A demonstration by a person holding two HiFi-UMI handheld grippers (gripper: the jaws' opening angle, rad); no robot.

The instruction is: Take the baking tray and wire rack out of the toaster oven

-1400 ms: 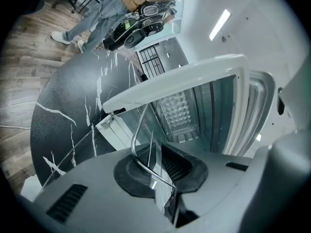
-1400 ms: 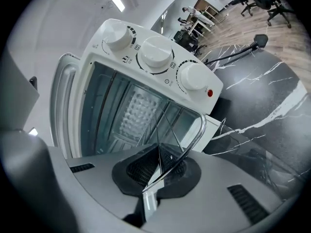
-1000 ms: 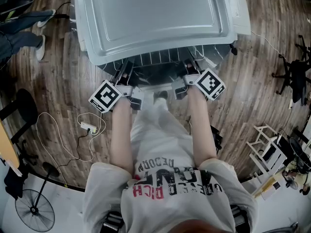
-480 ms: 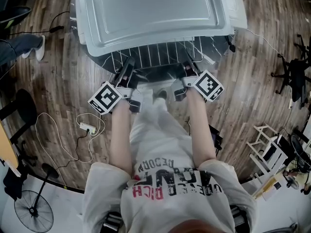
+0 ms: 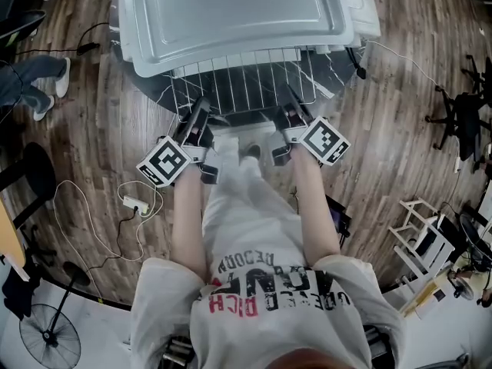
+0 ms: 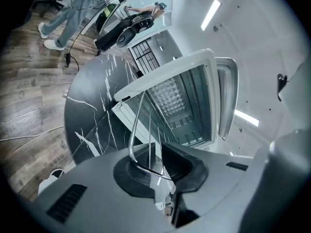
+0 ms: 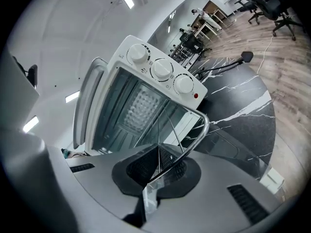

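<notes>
The white toaster oven [image 5: 238, 14] stands on a round black marble table [image 5: 157, 91]. The wire rack [image 5: 246, 83] sticks out of the oven's front towards me, held level by its near rail. My left gripper [image 5: 201, 121] is shut on the rack's left front corner [image 6: 138, 130]. My right gripper [image 5: 288, 118] is shut on the right front corner [image 7: 197, 137]. In the right gripper view the oven [image 7: 160, 69] shows three knobs and an open cavity. No baking tray shows in any view.
The oven's glass door [image 7: 221, 147] lies open under the rack. Wood floor surrounds the table. A power strip with cable [image 5: 138, 204] lies at the left, a standing person's legs [image 5: 31, 83] further left, a fan [image 5: 50, 333] at the bottom left, and a chair [image 5: 461, 121] at the right.
Both grippers have drawn back towards me, and the wire rack has slid further out from under the oven's top. More of its bars show now.
</notes>
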